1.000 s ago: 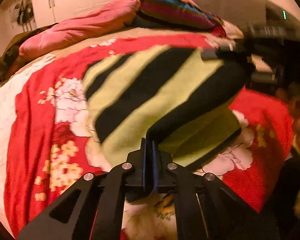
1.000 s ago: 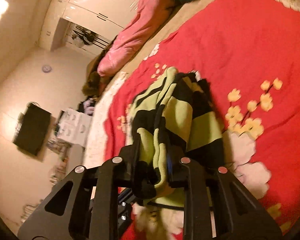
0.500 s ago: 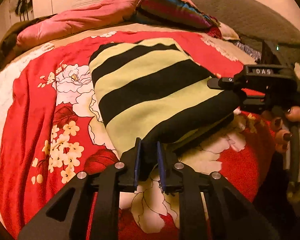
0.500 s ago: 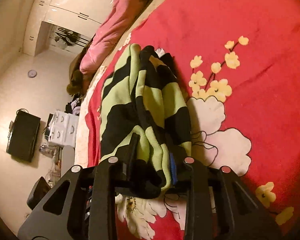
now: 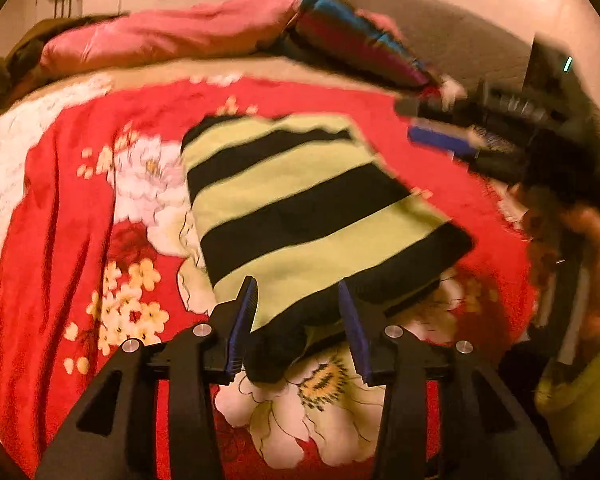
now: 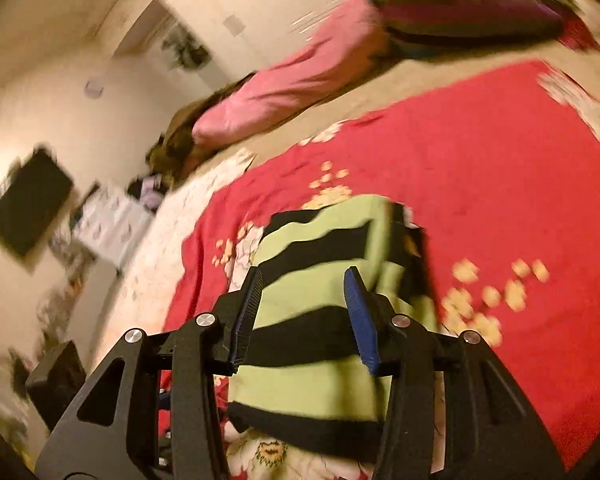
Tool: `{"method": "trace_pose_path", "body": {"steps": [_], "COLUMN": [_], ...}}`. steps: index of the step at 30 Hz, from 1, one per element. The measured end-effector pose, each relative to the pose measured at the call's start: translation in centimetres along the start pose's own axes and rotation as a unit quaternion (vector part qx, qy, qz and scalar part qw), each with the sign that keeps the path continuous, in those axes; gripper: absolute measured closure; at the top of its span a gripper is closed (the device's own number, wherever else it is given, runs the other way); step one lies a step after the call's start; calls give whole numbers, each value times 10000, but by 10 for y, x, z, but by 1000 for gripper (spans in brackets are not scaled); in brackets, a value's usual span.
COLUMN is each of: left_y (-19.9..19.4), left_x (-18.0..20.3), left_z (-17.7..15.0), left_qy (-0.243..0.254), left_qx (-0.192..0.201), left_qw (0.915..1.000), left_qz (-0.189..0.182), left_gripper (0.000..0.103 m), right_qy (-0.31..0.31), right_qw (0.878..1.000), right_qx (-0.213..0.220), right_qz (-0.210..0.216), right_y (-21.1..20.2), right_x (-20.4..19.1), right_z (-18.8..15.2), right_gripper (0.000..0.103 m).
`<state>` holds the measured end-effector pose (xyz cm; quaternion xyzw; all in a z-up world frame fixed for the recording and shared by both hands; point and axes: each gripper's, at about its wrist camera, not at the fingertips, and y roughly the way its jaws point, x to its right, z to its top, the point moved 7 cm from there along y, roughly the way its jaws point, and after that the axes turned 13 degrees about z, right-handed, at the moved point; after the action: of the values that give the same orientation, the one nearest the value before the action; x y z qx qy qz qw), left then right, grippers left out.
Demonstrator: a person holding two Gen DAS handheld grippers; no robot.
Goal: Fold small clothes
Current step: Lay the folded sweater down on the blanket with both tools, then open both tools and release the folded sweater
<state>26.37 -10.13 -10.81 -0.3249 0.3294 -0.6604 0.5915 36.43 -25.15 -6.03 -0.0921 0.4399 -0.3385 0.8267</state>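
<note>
A green-and-black striped garment (image 5: 300, 208) lies folded flat on the red floral blanket (image 5: 60, 220). My left gripper (image 5: 298, 320) is open, its fingers apart on either side of the garment's near black edge. My right gripper (image 6: 306, 316) is open too, above the garment (image 6: 320, 320), holding nothing. In the left wrist view the right gripper (image 5: 452, 128) shows blurred at the upper right, off the garment's far right corner, held by a hand.
A pink quilt (image 5: 160, 40) and a striped pillow (image 5: 352, 48) lie at the bed's far side. A grey headboard (image 5: 460, 44) stands behind. A wall television (image 6: 28, 204) and white drawers (image 6: 108, 224) stand off the bed's left.
Both grippers have opened and let go of the garment, which now lies flat on the blanket. The right gripper has lifted away and turned.
</note>
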Motion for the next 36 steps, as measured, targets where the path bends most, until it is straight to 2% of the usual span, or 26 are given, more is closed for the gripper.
{"method": "trace_pose_path", "body": {"steps": [3, 5, 7, 12, 19, 20, 21, 22, 23, 26, 31, 36], "left_y": [19, 21, 21, 24, 26, 26, 25, 25, 25, 25, 25, 25], "left_x": [-3, -1, 0, 0, -1, -1, -1, -2, -3, -6, -7, -9], "left_z": [-7, -9, -9, -10, -10, -10, -10, -9, -9, -10, -13, -15], "left_qy": [-274, -184, -156, -197, -240, -236, -241, -240, -244, -276, -271, -293], "left_qx": [-308, -288, -293, -324, -344, -342, -338, -335, -330, -338, -356, -373], "left_qw": [9991, 9994, 9994, 9992, 9990, 9990, 9990, 9990, 9990, 9989, 9989, 9989], "left_qz": [-67, -17, -48, -140, -170, -163, -156, -149, -149, -159, -145, -63], "left_gripper": [62, 62, 62, 62, 62, 62, 62, 62, 62, 62, 61, 57], "right_qy": [-44, -232, -436, -207, -327, -346, -420, -528, -615, -607, -158, -380], "right_qw": [9991, 9964, 9917, 9948, 9929, 9927, 9919, 9912, 9910, 9899, 9869, 9847], "right_qx": [-421, -736, -981, -774, -820, -821, -802, -742, -677, -669, -941, -952], "right_qz": [-2, -339, -714, -625, -796, -808, -894, -964, -976, -1091, -1297, -1409], "right_y": [32, 48, 57, 52, 50, 47, 43, 37, 29, 14, 14, 13], "right_x": [3, 14, 30, 49, 41, 39, 35, 30, 24, 25, 54, 49], "right_z": [-3, -12, -25, -38, -38, -37, -36, -37, -39, -51, -70, -73], "right_gripper": [68, 68, 74, 77, 77, 74, 59, 51, 47, 45, 44, 44]}}
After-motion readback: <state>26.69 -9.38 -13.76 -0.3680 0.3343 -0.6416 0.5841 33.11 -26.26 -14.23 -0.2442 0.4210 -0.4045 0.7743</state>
